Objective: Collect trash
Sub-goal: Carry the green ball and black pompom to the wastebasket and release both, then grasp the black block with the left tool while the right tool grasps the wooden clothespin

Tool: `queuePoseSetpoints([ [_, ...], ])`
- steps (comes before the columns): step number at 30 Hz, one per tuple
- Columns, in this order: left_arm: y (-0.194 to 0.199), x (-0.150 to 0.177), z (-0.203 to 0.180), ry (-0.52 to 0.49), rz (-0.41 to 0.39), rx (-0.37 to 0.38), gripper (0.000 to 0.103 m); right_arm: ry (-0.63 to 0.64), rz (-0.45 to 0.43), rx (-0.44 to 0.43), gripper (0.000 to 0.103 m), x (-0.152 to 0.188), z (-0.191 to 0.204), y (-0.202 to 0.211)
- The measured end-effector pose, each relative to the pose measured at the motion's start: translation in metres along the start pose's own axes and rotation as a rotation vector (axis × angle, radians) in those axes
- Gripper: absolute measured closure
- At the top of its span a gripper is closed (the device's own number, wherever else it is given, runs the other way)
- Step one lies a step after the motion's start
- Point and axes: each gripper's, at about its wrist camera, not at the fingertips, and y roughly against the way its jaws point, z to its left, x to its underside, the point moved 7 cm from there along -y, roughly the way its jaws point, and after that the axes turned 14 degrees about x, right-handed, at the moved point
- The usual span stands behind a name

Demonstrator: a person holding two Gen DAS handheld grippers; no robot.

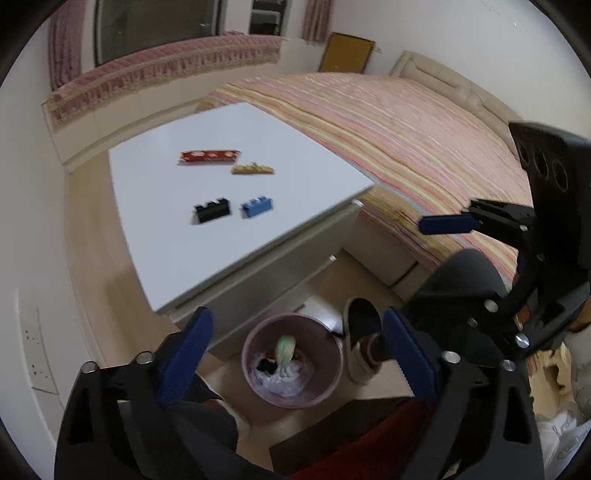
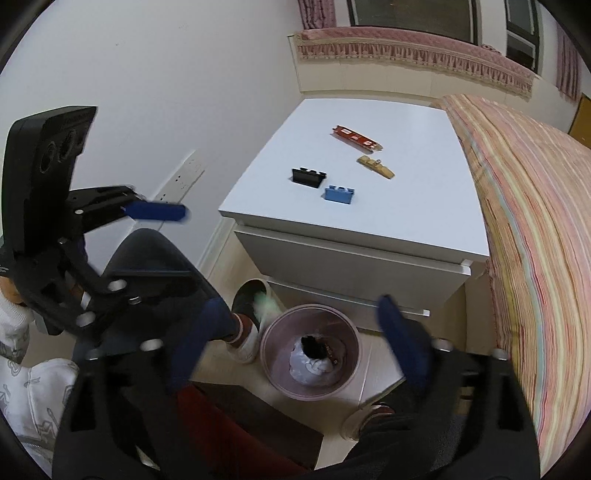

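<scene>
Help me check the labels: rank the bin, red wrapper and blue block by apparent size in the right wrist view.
1. bin
2. red wrapper
3. blue block
The bin sits nearer the camera, which enlarges it.

Soft, even indoor light; fisheye bending at dark edges, slight motion blur

A white drawer unit (image 2: 354,258) stands on pale flooring (image 1: 85,236) between a white wall (image 2: 147,74) and a striped bed (image 1: 406,136). Pink curtains (image 1: 64,40) flank a dark window (image 1: 155,26).
</scene>
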Motion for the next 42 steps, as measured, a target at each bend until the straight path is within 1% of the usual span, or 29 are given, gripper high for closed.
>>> queuePoseSetpoints([
  [3,0.001,-0.001,0.006,0.011,-0.002,-0.027,0.008,0.000,0.010,0.014,0.007,0.001,-0.003,-0.003],
  [9,0.001,-0.001,0.014,0.015,-0.003,-0.067,0.008,-0.018,0.013,0.026,0.006,0.001,-0.008,-0.005],
  [24,0.002,-0.007,0.021,0.023,0.010,-0.068,0.008,-0.013,0.024,0.028,0.005,-0.009,-0.012,-0.012],
  [30,0.000,-0.019,0.033,0.050,0.001,-0.072,0.008,-0.010,0.015,0.036,0.005,-0.026,-0.021,-0.019],
  [36,-0.007,-0.040,0.048,0.079,-0.007,-0.094,0.008,0.001,0.003,0.045,0.005,-0.051,-0.033,-0.032],
  [42,-0.021,-0.061,0.070,0.145,-0.018,-0.126,0.008,0.012,-0.009,0.051,0.005,-0.079,-0.049,-0.051],
])
